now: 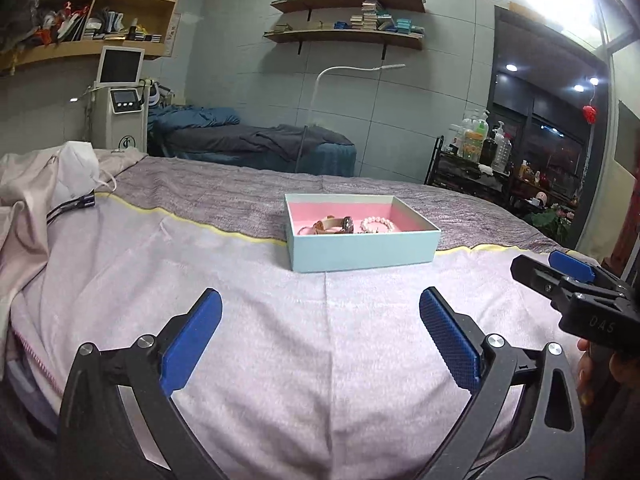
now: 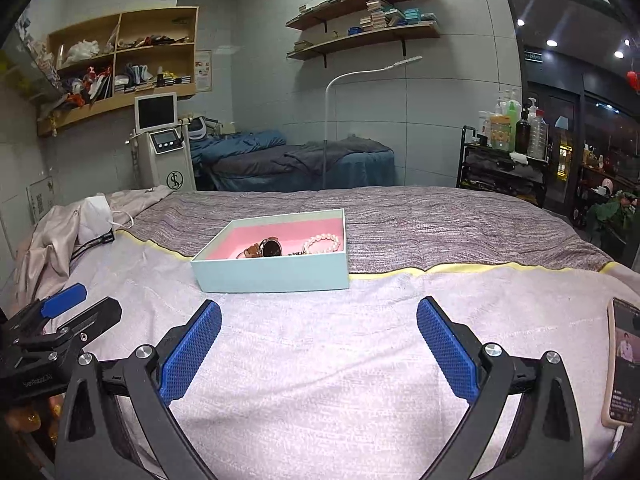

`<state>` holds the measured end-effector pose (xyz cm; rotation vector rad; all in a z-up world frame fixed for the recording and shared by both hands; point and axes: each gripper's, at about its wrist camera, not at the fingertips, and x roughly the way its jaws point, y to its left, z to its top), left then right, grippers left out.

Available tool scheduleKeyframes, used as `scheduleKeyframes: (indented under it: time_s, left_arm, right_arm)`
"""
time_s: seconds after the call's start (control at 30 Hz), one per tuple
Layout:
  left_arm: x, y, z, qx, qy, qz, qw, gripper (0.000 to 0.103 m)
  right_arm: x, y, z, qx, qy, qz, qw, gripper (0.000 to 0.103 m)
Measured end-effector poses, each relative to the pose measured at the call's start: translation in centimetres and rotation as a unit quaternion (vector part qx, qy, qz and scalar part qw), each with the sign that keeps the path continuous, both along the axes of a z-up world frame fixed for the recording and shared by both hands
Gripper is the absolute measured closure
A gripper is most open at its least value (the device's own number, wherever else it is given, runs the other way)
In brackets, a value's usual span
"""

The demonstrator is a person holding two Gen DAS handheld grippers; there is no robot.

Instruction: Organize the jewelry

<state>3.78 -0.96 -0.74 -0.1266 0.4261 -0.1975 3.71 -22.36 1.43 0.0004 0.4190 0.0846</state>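
Both grippers, left (image 1: 320, 328) and right (image 2: 319, 334), spread apart, empty, hovering over bed (image 1: 320, 360). Box (image 1: 362, 255) at 12 o'clock holds watch (image 2: 269, 248) and bracelet (image 2: 322, 243). Looks finished; if regrasping, come straight down, pinch strap, not glass.

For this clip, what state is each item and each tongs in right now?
Pale blue cardboard box with pink lining: lidless, open, flat on the bed.
Brown-strapped round wristwatch: inside the box, on its side.
Pale pink bead bracelet: inside the box, right of the watch.
Left tongs: open, empty.
Right tongs: open, empty.
Cream-cased smartphone: screen lit, cable plugged in.
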Motion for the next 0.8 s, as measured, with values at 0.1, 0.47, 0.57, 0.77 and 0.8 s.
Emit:
scheduleKeyframes:
  time_s: [0.1, 0.47, 0.57, 0.77, 0.8]
  left_arm:
    - [-2.1, 0.2, -0.3, 0.013, -0.002, 0.007, 0.9999, 0.006]
    - [-4.3, 0.1, 0.0, 0.025, 0.003, 0.019, 0.9995, 0.006]
    - [-4.3, 0.1, -0.1, 0.027, 0.003, 0.019, 0.9995, 0.006]
    - [-4.5, 0.4, 0.2, 0.022, -0.003, 0.024, 0.9995, 0.006]
    - [-4.4, 0.4, 0.2, 0.022, -0.003, 0.024, 0.9995, 0.006]
  right_arm:
    - [-1.5, 0.1, -0.1, 0.004, 0.000, -0.002, 1.000, 0.007]
    - [-4.1, 1.0, -0.4, -0.006, 0.008, 0.001, 1.000, 0.007]
    - [-4.3, 1.1, -0.2, -0.009, 0.002, 0.000, 1.000, 0.007]
    - [-4.8, 1.1, -0.1, -0.008, -0.014, -0.007, 1.000, 0.007]
    - [-4.9, 1.0, -0.1, -0.008, -0.015, -0.008, 1.000, 0.007]
